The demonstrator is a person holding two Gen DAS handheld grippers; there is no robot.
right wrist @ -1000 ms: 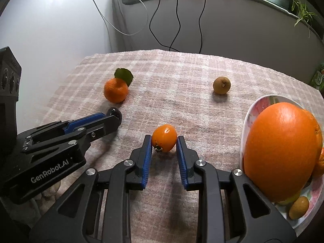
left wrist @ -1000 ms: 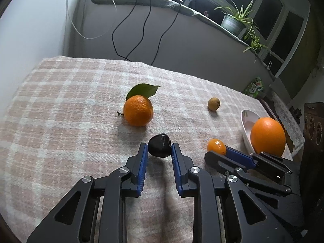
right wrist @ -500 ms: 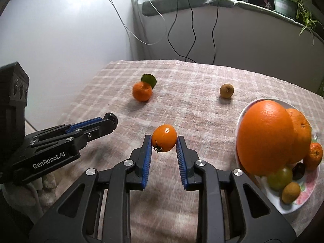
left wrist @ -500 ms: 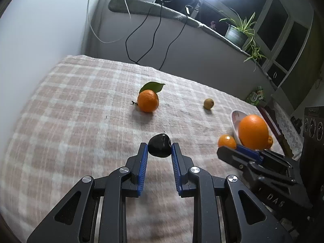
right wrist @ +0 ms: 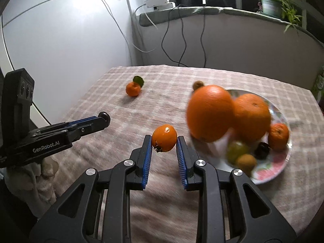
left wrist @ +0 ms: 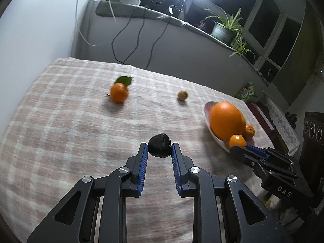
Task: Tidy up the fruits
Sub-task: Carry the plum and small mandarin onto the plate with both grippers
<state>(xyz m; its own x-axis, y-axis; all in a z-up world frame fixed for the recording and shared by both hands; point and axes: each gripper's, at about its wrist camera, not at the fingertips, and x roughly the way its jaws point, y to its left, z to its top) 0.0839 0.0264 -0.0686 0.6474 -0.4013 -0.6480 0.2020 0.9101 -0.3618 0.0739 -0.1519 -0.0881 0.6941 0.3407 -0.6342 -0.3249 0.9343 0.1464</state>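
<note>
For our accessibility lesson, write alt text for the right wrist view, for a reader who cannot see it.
The right gripper grips a small orange fruit above a checked tablecloth, beside a floral plate piled with oranges and smaller fruit. At left, the left gripper holds a dark fruit; a leafy mandarin and a small brown fruit lie beyond.

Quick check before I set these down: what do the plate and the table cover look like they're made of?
Plate: looks like glazed ceramic or melamine, I can't tell which; white, glossy, with a pink flower print on its rim.
Table cover: woven cloth, matte and slightly fuzzy, in a pink and cream check; it drapes over the table's edge.
</note>
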